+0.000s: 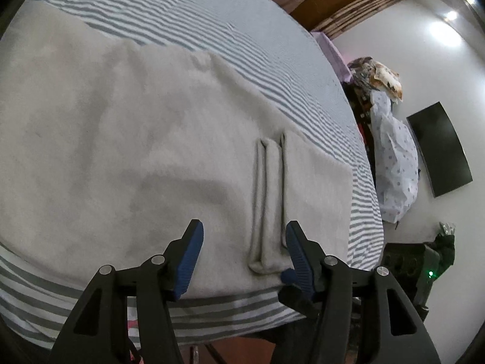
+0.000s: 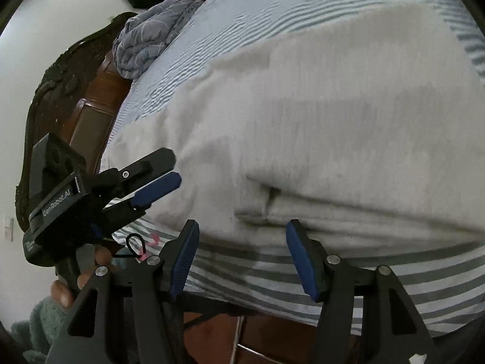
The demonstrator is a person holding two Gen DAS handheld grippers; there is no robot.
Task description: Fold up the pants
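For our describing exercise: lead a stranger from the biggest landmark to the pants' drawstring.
Start at the bed's striped sheet. The pale grey pants lie across it near the front edge. The drawstring is the pair of narrow cords on top, the only raised strips on that flat cloth.

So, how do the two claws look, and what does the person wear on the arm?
Both claws are black, angular linkages with silver round pivot pins and ribbed blue pads on the fingers. The left claw, seen from the right wrist view, carries a black body with white lettering and a boxy black mount on top. The right claw has the same build. The sleeve is fuzzy and pale teal.
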